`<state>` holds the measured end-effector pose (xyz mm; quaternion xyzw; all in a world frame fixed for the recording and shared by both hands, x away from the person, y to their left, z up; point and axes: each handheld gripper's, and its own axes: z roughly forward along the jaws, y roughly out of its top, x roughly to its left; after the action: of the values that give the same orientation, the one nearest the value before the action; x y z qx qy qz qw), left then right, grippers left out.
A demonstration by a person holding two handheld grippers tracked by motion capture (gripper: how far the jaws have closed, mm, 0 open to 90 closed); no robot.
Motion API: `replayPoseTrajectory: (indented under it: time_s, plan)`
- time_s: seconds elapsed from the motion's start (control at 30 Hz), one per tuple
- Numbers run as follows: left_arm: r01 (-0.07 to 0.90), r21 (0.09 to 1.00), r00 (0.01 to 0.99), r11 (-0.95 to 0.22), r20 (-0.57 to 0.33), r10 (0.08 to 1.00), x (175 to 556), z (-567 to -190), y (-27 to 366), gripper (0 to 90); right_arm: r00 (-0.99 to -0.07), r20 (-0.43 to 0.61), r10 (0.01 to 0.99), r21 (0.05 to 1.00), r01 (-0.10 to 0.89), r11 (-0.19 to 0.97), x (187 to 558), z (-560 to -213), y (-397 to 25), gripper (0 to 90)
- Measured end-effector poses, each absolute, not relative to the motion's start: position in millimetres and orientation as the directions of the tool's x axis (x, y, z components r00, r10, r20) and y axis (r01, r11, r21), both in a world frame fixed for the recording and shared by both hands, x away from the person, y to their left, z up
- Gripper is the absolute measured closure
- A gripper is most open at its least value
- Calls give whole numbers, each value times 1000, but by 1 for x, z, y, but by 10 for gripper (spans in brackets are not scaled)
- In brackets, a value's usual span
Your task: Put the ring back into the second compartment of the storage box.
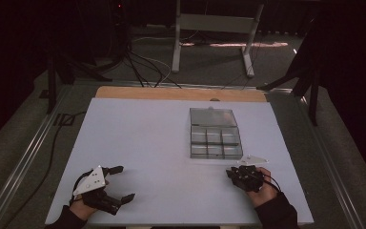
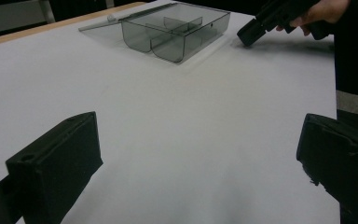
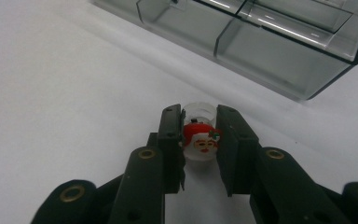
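Observation:
A clear grey compartment box point(image 1: 215, 138) lies right of centre on the white table, its lid point(image 1: 213, 116) folded open at the far side. Its compartments look empty. My right gripper point(image 1: 232, 172) sits just in front of the box's near edge. In the right gripper view my right gripper point(image 3: 199, 115) is shut on a small white round piece with a red Santa face point(image 3: 200, 141), low over the table, with the box point(image 3: 279, 51) just ahead. My left gripper point(image 1: 125, 182) rests open at the front left, nothing between its fingers point(image 2: 56, 158). The left gripper view shows the box point(image 2: 172, 32) and the right gripper point(image 2: 251, 33) far off.
The white sheet point(image 1: 143, 143) covers a wooden tabletop whose far edge point(image 1: 171, 93) shows behind it. Beyond stand a grey table frame point(image 1: 214, 28) and cables point(image 1: 143, 67) on the floor. A cable point(image 1: 52, 143) trails off the table's left side.

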<state>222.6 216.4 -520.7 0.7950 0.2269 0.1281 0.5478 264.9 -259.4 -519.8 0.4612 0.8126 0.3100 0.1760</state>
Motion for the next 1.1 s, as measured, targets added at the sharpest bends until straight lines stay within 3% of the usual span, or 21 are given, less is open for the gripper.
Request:
replayPoseTrajectory:
  time_s: [1.1]
  plan:
    - [221,929,863,-297,-45,503,222,-521,216,2,-517,10,856,687,625,369,263,-496,-251,720]
